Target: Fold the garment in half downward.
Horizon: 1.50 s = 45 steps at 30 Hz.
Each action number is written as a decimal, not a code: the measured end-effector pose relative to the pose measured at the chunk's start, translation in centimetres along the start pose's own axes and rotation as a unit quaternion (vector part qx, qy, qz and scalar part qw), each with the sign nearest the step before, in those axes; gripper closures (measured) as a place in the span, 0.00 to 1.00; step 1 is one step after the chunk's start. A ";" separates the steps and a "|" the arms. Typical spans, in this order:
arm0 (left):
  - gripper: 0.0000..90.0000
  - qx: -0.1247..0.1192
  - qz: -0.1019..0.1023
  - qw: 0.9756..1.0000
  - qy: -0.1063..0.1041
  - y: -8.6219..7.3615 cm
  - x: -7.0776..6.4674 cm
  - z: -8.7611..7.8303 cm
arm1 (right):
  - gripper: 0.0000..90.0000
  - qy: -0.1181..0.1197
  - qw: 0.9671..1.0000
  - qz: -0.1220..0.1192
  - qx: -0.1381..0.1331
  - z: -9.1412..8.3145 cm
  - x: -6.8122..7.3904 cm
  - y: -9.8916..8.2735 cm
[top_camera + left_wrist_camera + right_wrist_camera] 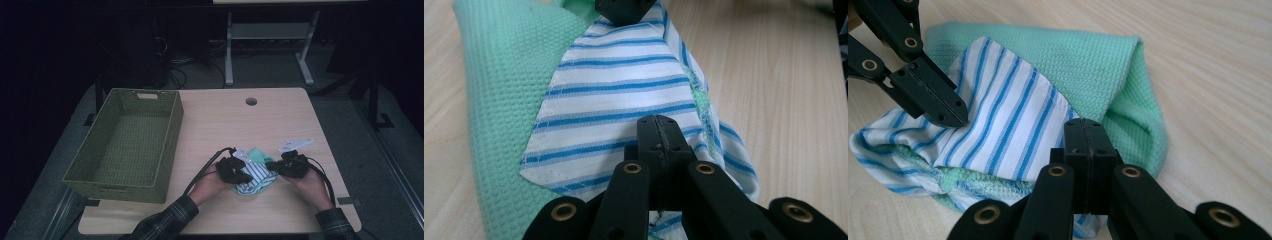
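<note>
On the table [210, 125], my left gripper [658, 131] and right gripper [1089, 134] (jaws closed tight) each pinched the striped cloth [254, 175].

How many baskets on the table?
1: the green woven basket at the table's left side, left of the cloth that both grippers work on. None looks hidden.

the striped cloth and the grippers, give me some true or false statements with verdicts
1. The striped cloth lies on the table. True.
2. The green basket holds folded cloths. False: nothing lies in it.
3. The left gripper and right gripper have their jaws closed at the cloth. True.
4. The cloth is red with white dots. False: white with blue stripes, mint green on its other side.
5. The basket stands right of the cloth. False: left.
</note>
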<state>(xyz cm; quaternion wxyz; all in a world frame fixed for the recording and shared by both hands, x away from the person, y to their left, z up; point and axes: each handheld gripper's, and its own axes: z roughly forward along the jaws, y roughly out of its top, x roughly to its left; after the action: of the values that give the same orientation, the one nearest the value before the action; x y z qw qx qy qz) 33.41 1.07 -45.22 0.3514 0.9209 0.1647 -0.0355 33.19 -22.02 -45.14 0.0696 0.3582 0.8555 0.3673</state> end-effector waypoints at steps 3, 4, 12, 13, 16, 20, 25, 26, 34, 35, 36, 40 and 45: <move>1.00 0.003 0.002 1.000 0.003 -0.1 -0.1 0.2 | 1.00 0.001 1.000 -0.001 0.005 0.2 0.0 -0.1; 0.99 0.006 0.004 1.000 0.005 -0.1 -0.1 0.3 | 1.00 0.002 1.000 -0.002 0.007 0.2 0.0 -0.2; 0.99 -0.002 0.004 1.000 0.010 -0.1 -0.1 -0.3 | 1.00 0.000 1.000 -0.005 0.010 0.5 0.2 -0.1; 0.99 -0.008 0.002 1.000 0.014 -0.1 0.1 -1.0 | 1.00 -0.001 1.000 -0.006 -0.002 0.0 0.2 0.1; 0.99 -0.014 0.000 1.000 0.018 -0.2 0.3 -1.8 | 1.00 0.000 1.000 -0.002 -0.020 -0.5 0.1 0.6; 0.99 -0.029 -0.015 0.999 0.037 -0.6 0.9 -3.4 | 1.00 0.000 1.000 -0.008 -0.025 -0.5 0.1 1.2; 0.99 -0.038 -0.036 0.997 0.063 -1.4 2.2 -4.7 | 1.00 0.002 0.999 -0.015 -0.034 0.3 0.3 2.8; 0.99 -0.038 -0.036 0.996 0.066 -1.5 2.4 -4.9 | 1.00 0.002 0.999 -0.019 -0.034 0.6 0.3 3.1; 0.99 -0.024 -0.045 0.996 0.075 -1.9 3.1 -4.2 | 1.00 0.010 0.999 -0.029 -0.039 3.4 0.4 4.6; 0.99 -0.015 -0.039 0.996 0.077 -2.0 3.3 -4.1 | 1.00 0.011 0.999 -0.027 -0.035 3.8 0.4 4.6; 0.99 -0.012 -0.039 0.996 0.078 -2.0 3.4 -4.0 | 1.00 0.010 0.999 -0.023 -0.029 4.1 0.4 4.5; 0.99 0.001 -0.038 0.996 0.081 -2.3 3.6 -3.6 | 1.00 0.006 1.000 -0.026 -0.011 5.2 0.1 4.2; 0.99 0.012 -0.034 0.996 0.087 -2.4 3.8 -3.0 | 1.00 0.007 1.000 -0.024 -0.001 5.7 0.1 4.0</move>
<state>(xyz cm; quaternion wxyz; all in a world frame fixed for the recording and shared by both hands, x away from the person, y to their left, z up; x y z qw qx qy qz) 36.02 5.75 -45.17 0.3235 0.9186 0.2249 0.0306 37.58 -16.76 -46.48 0.0727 0.3349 0.8639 0.3691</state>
